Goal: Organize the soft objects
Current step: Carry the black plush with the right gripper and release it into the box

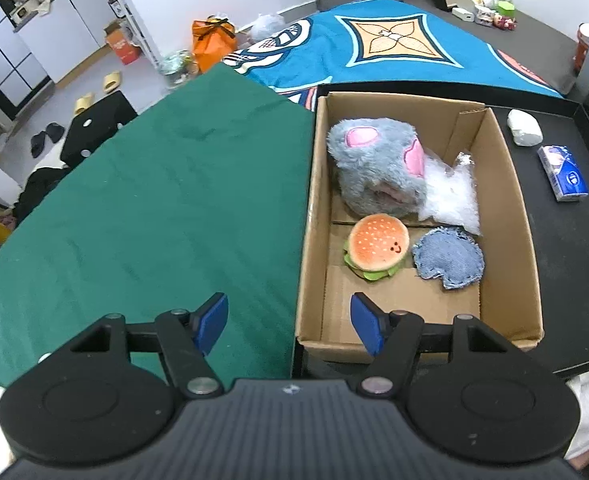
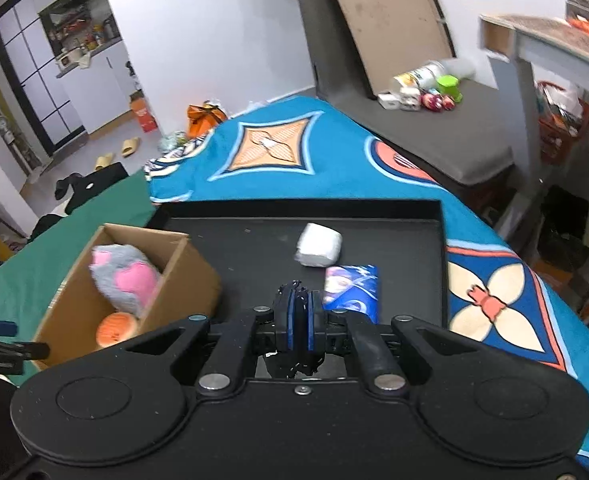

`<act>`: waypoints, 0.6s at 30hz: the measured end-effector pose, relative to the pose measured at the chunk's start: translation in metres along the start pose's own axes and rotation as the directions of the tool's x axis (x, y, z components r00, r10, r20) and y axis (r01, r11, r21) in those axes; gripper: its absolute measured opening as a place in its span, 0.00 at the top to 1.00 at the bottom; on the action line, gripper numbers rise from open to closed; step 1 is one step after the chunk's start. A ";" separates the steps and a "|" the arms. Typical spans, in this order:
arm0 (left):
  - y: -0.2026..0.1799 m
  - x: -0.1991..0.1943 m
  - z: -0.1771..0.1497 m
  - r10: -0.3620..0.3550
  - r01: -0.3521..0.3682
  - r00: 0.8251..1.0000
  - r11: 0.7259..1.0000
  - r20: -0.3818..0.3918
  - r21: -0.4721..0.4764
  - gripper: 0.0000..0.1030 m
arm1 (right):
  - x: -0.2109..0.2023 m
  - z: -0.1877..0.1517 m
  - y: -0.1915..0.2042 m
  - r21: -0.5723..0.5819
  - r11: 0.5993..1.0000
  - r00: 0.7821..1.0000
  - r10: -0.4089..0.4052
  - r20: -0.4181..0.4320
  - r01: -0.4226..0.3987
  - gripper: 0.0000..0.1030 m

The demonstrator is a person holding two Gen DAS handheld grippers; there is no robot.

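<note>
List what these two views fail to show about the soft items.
- Dark item in the right gripper: right wrist view, jaws cover it; unidentifiable.
- Box contents: right wrist view, the wall hides most.
- Blue packet: right wrist view, blurred, print unreadable.
- Grey plush: left wrist view, underside hidden.
</note>
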State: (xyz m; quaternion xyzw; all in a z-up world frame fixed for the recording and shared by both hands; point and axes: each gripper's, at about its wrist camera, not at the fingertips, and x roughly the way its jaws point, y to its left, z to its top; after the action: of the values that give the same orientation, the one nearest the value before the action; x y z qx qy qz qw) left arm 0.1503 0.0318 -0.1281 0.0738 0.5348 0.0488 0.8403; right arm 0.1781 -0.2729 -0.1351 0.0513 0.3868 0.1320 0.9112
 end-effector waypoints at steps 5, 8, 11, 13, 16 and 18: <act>0.015 0.005 -0.001 -0.060 0.059 0.998 0.996 -0.002 -0.067 0.36 | -0.005 0.008 0.029 -0.034 0.999 1.000 0.007 0.010 -0.007 0.94; 0.019 0.010 -0.001 -0.090 0.088 0.996 0.992 -0.016 -0.087 0.38 | -0.005 0.012 0.046 -0.048 0.999 1.000 0.010 0.014 -0.010 0.94; 0.017 0.013 -0.002 -0.089 0.087 0.996 0.994 -0.019 -0.070 0.40 | -0.003 0.016 0.062 -0.063 0.998 1.000 0.009 0.014 -0.008 0.94; 0.015 0.014 -0.003 -0.074 0.074 0.997 0.996 -0.013 -0.054 0.43 | -0.002 0.019 0.071 -0.066 0.998 1.000 0.007 0.016 -0.006 0.94; 0.014 0.016 -0.005 -0.062 0.061 0.998 0.997 -0.011 -0.047 0.54 | -0.002 0.021 0.086 -0.078 0.997 1.000 0.013 0.022 -0.012 0.94; 0.016 0.019 -0.006 -0.066 0.065 0.998 0.997 -0.019 -0.049 0.65 | -0.002 0.023 0.096 -0.085 0.996 1.000 0.020 0.023 -0.018 0.94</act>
State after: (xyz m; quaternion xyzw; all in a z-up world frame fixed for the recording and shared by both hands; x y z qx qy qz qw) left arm 0.1530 0.0511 -0.1442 0.0353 0.5440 0.0350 0.8376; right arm 0.1741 -0.1810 -0.0992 0.0179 0.3696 0.1562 0.9158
